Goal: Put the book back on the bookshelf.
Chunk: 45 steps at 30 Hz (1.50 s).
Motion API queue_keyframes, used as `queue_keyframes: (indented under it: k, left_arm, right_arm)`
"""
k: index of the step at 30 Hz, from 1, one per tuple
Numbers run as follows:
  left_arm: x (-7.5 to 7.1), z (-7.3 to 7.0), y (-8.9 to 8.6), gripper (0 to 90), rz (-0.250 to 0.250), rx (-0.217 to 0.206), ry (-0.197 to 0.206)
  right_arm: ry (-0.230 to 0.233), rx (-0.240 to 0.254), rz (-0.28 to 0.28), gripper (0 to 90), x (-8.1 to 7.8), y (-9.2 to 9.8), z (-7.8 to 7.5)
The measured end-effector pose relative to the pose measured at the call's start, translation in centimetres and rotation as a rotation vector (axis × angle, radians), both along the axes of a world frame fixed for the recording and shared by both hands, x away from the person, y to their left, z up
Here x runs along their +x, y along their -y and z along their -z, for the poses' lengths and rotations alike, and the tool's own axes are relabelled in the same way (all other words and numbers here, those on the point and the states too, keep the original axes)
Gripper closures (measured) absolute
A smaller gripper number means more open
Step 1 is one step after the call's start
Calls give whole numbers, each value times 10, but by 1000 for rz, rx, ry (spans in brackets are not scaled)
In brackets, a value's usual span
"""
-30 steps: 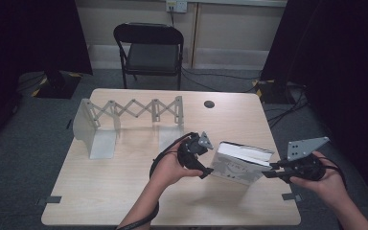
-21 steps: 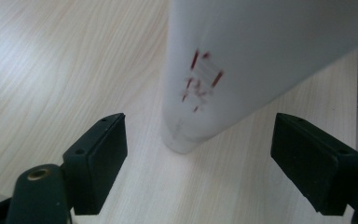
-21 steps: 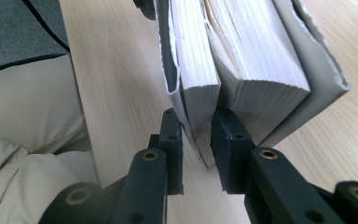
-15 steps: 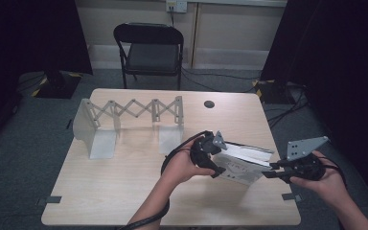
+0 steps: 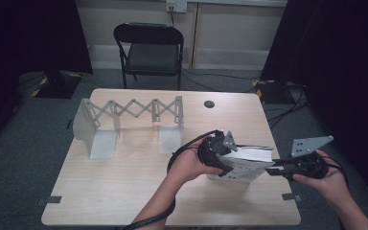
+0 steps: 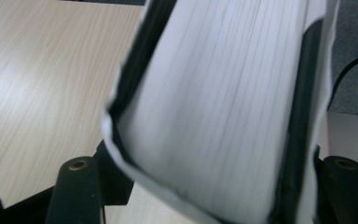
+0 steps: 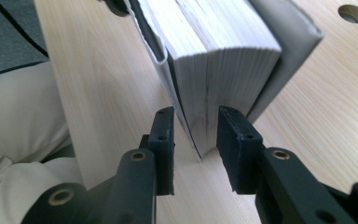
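A thick white-covered book (image 5: 247, 162) lies near the table's front right. My left gripper (image 5: 226, 160) is at its left end. In the left gripper view the page block (image 6: 223, 93) spans the whole gap between the two jaws, which have just been closing and now press on it. My right gripper (image 5: 271, 171) is at the book's right end. In the right gripper view, the gripper (image 7: 196, 144) stands around the front cover and a slice of pages of the book (image 7: 223, 42). Its jaws have just been opening, and a gap shows beside the left pad (image 7: 165, 149).
An expandable grey metal book rack (image 5: 129, 112) stands on the wooden table (image 5: 124, 191) at the back left. A round cable hole (image 5: 209, 104) is at the back middle. A black folding chair (image 5: 151, 48) stands behind the table, and cables lie on the floor at the right.
My left hand has moved right, from beside the book onto its left end, and its jaws have come in around it. The right hand has stayed at the right end.
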<state>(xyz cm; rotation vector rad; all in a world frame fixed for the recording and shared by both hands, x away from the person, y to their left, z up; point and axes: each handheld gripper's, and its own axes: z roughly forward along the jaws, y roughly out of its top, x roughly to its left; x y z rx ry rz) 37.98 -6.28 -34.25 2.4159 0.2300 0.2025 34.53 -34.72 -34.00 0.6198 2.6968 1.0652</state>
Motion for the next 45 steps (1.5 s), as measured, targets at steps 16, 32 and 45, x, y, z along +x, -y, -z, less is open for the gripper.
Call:
queue_keyframes:
  k: [16, 32, 45]
  left_arm:
    - [-7, -11, -2, 519, -27, 101, -11]
    - [-17, -16, -58, 517, -117, 160, -70]
    - [-3, -26, -39, 314, -127, 223, -61]
  right_arm:
    - [-13, 14, 121, 341, 7, 12, 28]
    - [-35, 45, 146, 232, 5, -7, 70]
    - [-76, 51, 168, 204, 3, -17, 111]
